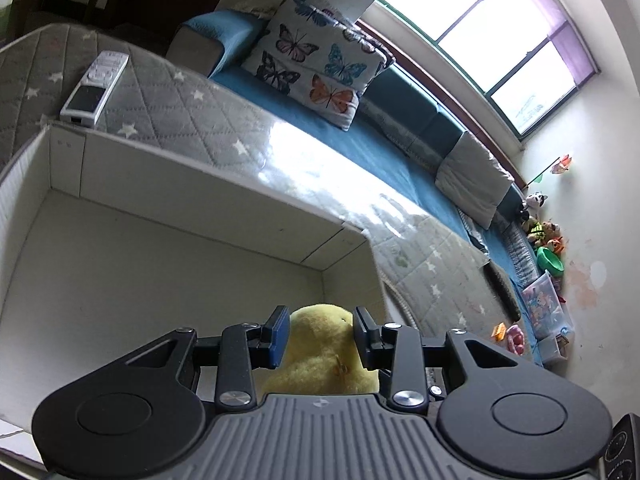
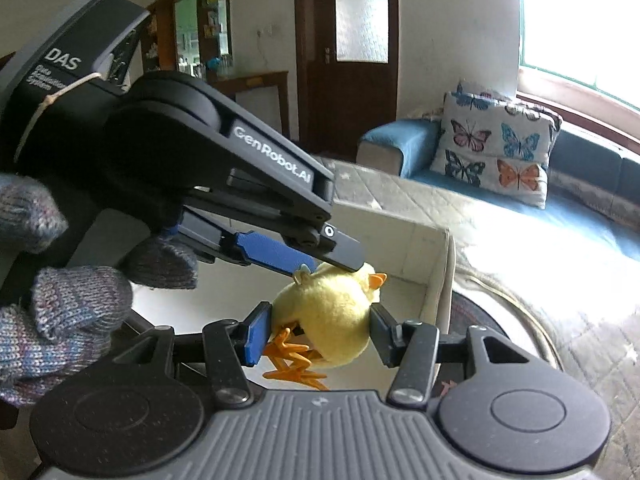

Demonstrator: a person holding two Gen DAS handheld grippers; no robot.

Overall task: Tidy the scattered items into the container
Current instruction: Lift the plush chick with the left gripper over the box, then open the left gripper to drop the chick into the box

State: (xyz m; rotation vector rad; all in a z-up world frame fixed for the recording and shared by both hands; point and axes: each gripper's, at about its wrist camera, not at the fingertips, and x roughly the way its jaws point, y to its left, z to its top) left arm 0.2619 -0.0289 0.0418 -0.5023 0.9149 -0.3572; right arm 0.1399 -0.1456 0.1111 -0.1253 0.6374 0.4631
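A yellow plush chick (image 2: 324,316) hangs over the open white box (image 1: 192,216), pinched from two sides at once. The right gripper (image 2: 318,334) has closed its jaws on the toy's round body, while the left gripper (image 1: 320,334), reaching in from the upper left in the right wrist view, clamps its upper half, its fingers narrowed to the toy's width. The step in hand looks like a hand-over or joint carry above the container; the drop has not yet come. The next move calls for one gripper to let go, then a lowering toward the box floor before release. The chick's orange beak (image 2: 378,280) points up and to the right, its feet (image 2: 294,364) down and left, so its long axis runs on that diagonal, though fisheye distortion makes the tilt uncertain. A remote control (image 1: 96,88) lies on the quilted cover (image 1: 192,92) beyond the box.
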